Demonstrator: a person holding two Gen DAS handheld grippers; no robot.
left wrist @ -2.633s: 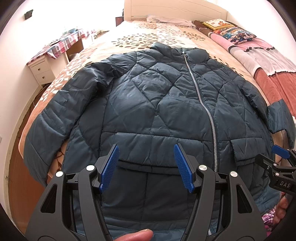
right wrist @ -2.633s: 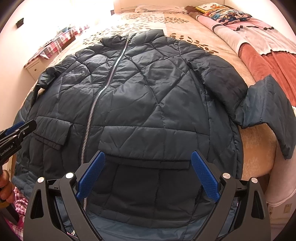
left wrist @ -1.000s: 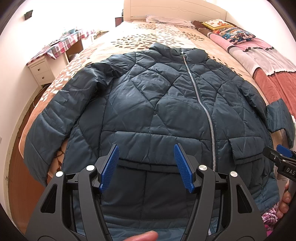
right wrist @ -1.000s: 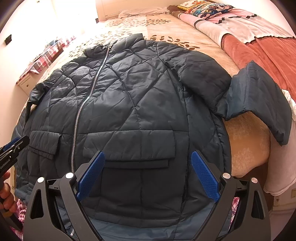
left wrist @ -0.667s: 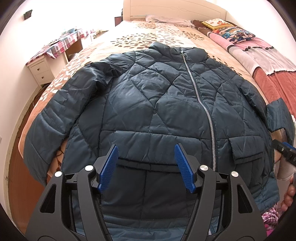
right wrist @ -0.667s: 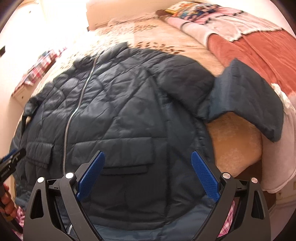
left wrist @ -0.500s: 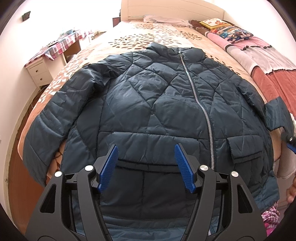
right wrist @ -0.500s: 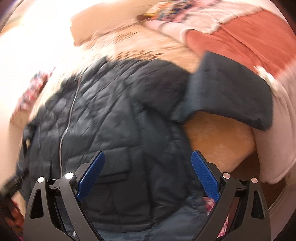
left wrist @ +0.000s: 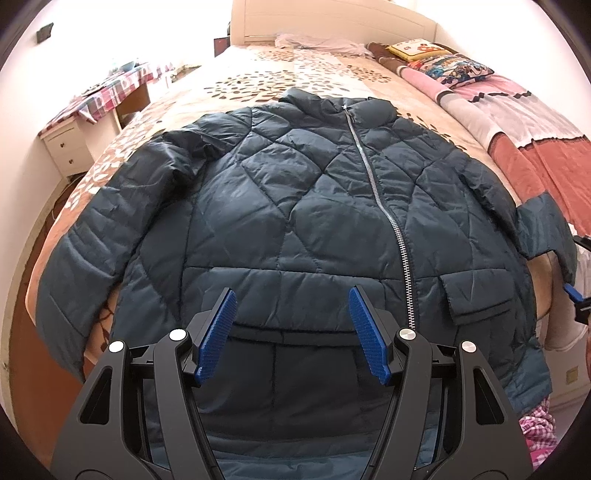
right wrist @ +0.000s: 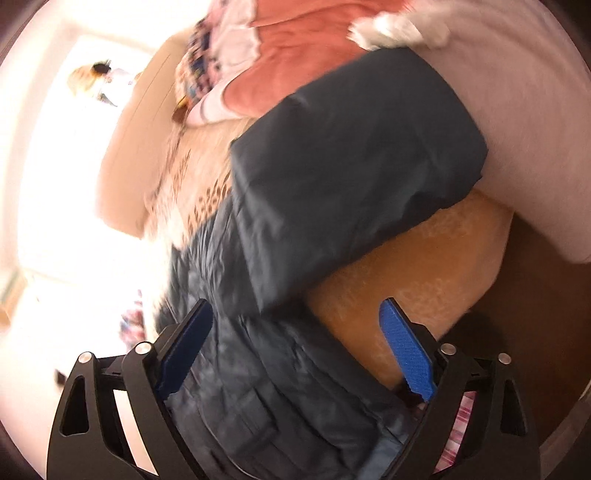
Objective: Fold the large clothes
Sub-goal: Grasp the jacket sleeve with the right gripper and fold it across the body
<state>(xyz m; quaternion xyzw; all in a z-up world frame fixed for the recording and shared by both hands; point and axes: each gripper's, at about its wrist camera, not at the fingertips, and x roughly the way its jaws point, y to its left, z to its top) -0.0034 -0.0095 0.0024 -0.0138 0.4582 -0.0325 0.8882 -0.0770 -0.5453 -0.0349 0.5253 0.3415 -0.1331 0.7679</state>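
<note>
Left wrist view looks down from the near bed edge over the whole jacket [left wrist: 295,206] toward the far headboard [left wrist: 332,18]. Right wrist view, tilted and blurred, sits close at the jacket's right sleeve [right wrist: 351,166]; both views share that sleeve.

Dark teal quilted jacket [left wrist: 295,206], zipped, front up, flat on the bed, one sleeve overhanging the edge.

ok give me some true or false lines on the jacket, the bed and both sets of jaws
1. The jacket lies front up on the bed. True.
2. Its zip is open to the hem. False: it is closed up to the collar.
3. The left gripper clamps the hem. False: its jaws stand open, holding nothing.
4. The right gripper has open jaws. True.
5. One sleeve lies towards the bed's edge. True.
</note>
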